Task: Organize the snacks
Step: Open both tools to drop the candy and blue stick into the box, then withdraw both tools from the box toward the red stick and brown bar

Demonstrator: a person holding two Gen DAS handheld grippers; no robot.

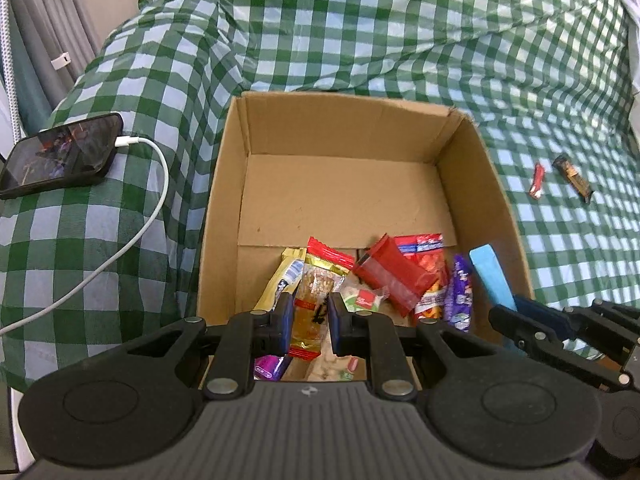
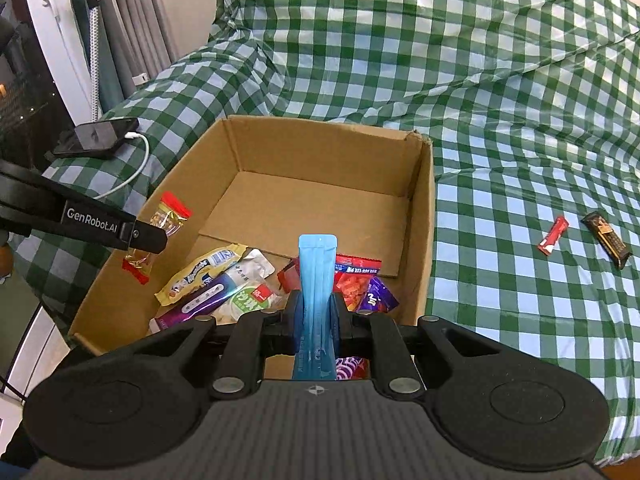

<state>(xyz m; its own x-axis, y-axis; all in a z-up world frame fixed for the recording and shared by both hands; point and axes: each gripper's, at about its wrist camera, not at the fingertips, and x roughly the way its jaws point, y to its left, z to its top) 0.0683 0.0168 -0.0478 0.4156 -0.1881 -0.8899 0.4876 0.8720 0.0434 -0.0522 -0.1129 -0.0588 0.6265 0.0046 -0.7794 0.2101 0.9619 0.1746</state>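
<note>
An open cardboard box (image 1: 344, 136) sits on a bed covered with a green and white checked cloth (image 1: 360, 20). The box's far half shows bare cardboard floor; its near half holds a loose pile of wrapped snacks.

The left gripper (image 1: 308, 316) hangs over the near edge of the box, pointing steeply down. Its blue pads pinch a clear snack packet with red ends (image 1: 314, 300), showing golden brown contents. From the right wrist view, this packet (image 2: 158, 236) hangs in the air above the left wall of the box, not touching the pile.

The right gripper (image 2: 316, 316) is also over the near part of the box, just beside the left one. Its pads are pressed tight on a long light blue sachet (image 2: 317, 272), which stands upright between them and rises above the fingertips.

In the pile below lie a red pouch (image 1: 390, 276), a red and orange packet (image 2: 354, 280), a purple wrapper (image 1: 460, 292), a yellow and white packet (image 2: 200, 272), a green and white packet (image 2: 248, 300) and a shiny purple bar (image 2: 200, 300), overlapping each other.

Outside the box, to its right on the cloth, lie two more snacks well apart from it: a small red stick packet (image 2: 554, 234) and, near it, a dark brown bar (image 2: 608, 238).

To the left of the box a black phone (image 1: 60, 156) rests on a raised fold of the cloth, with a white charging cable (image 1: 136, 216) plugged in and trailing toward the near edge. Grey curtains (image 1: 44, 40) hang behind it.
</note>
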